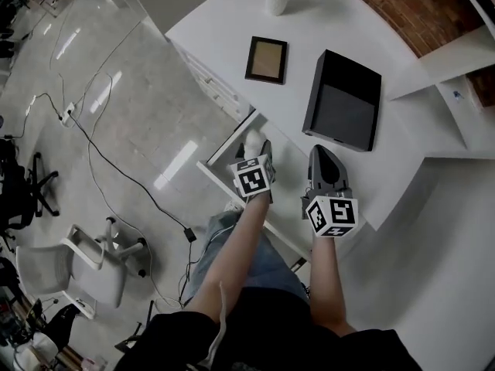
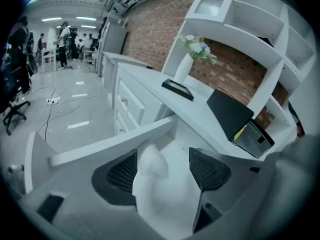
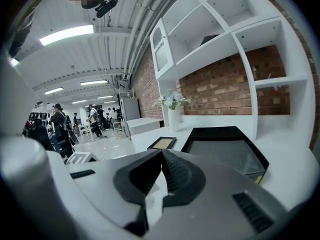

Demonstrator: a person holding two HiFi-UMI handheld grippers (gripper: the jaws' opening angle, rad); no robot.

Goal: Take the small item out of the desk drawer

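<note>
One step done, two left: drawer open, item neither gripped nor lifted out.

Drawer stands pulled out from the desk, and the small white item lies inside it on the drawer floor. Left gripper angles down into the drawer, jaws spread wide, one on either side of the item. The item sits closer to one pad; contact cannot be told, and no squeeze shows. Right gripper has its jaws closed together on nothing and is held over the desk edge near the black tray. Remaining, by my reading: close on the item, then lift it clear of the drawer.
</note>
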